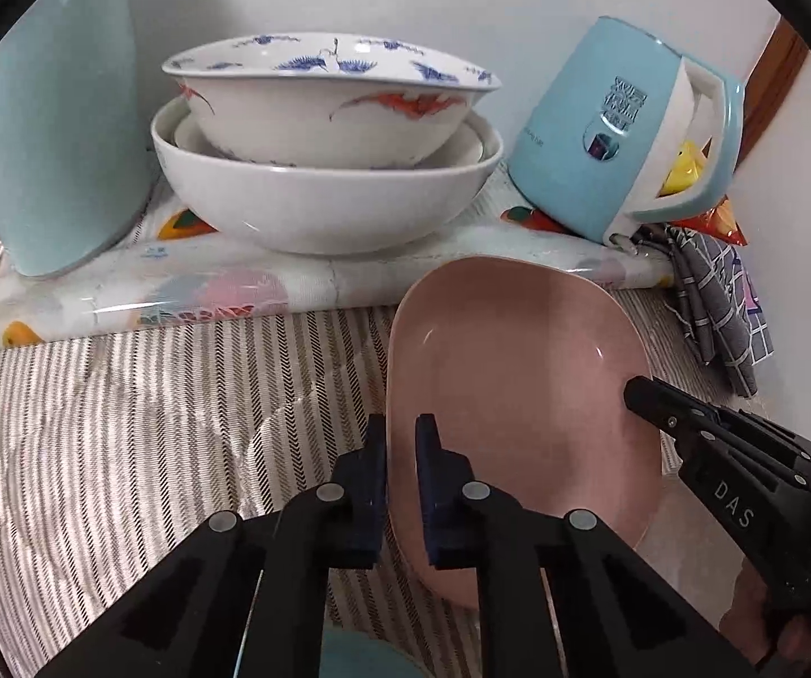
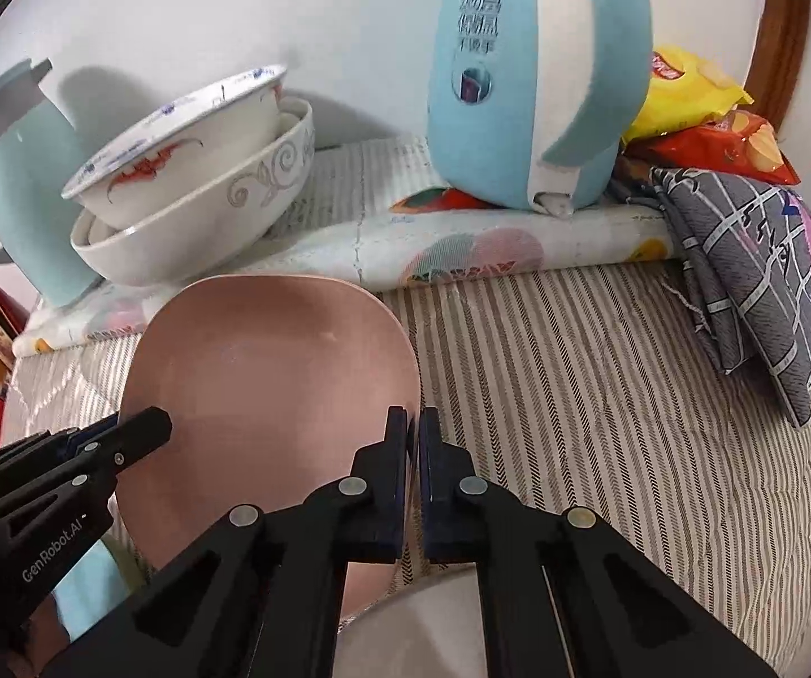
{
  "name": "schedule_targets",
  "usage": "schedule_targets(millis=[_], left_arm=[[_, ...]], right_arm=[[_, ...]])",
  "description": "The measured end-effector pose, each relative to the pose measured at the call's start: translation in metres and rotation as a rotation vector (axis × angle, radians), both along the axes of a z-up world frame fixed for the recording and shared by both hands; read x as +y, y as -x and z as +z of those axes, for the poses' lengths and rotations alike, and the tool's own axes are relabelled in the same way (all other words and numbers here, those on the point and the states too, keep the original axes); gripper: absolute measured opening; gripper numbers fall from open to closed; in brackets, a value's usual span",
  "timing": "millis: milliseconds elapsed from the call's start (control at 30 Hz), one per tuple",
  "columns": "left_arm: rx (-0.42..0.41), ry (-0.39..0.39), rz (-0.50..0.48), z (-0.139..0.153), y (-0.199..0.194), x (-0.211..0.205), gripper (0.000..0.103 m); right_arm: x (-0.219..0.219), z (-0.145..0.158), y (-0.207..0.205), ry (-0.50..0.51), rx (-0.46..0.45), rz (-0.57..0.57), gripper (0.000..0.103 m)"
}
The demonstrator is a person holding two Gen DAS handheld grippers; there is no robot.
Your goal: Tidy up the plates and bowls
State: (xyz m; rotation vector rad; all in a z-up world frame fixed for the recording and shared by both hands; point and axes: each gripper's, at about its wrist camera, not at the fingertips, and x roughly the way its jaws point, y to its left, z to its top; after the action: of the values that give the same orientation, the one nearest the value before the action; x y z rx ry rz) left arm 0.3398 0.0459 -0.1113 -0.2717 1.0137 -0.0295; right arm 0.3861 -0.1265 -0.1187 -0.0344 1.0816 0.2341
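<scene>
Pink plate [image 1: 512,395] empty, bowls [image 1: 326,169] nested.

Both grippers' jaws clamp opposite rims of the pink plate [image 2: 269,373].

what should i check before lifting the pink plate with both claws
1. Left claw closed on the pink plate rim: ok, one finger on each side of the edge.
2. Right claw closed on the opposite rim: ok.
3. Plate empty: ok, nothing lies in it.
4. Stacked bowls clear of the plate: ok, they sit apart on the folded cloth behind.
5. Blue kettle clear: ok, it stands behind the plate's far edge.
6. Plate already off the striped cloth: cannot tell.
</scene>
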Motion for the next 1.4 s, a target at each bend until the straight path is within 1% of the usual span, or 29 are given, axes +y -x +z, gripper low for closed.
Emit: schedule_targets(millis=[167, 433, 633, 967, 1133, 1400], left_arm=[[-0.028, -0.021, 0.010, 0.016, 0.010, 0.004, 0.010], [-0.070, -0.020, 0.036, 0.040, 0.029, 0.020, 0.010], [-0.095, -0.020, 0.043, 0.052, 0.044, 0.022, 0.010], [-0.119, -0.009, 0.045, 0.067, 0.079, 0.022, 0.010], [-0.129, 0.002, 0.045, 0.073, 0.098, 0.023, 0.010], [-0.138, -0.008, 0.043, 0.077, 0.124, 0.023, 0.010]], right_arm=[[0.002, 0.018, 0.006, -0.026, -0.034, 0.002, 0.003], [0.011, 0.047, 0.025, -0.058, -0.080, 0.030, 0.003], [0.015, 0.062, 0.041, -0.068, -0.107, 0.033, 0.003], [0.016, 0.084, 0.077, -0.068, -0.155, 0.028, 0.003], [0.015, 0.092, 0.095, -0.078, -0.160, 0.027, 0.002], [0.016, 0.096, 0.120, -0.092, -0.162, 0.024, 0.003]])
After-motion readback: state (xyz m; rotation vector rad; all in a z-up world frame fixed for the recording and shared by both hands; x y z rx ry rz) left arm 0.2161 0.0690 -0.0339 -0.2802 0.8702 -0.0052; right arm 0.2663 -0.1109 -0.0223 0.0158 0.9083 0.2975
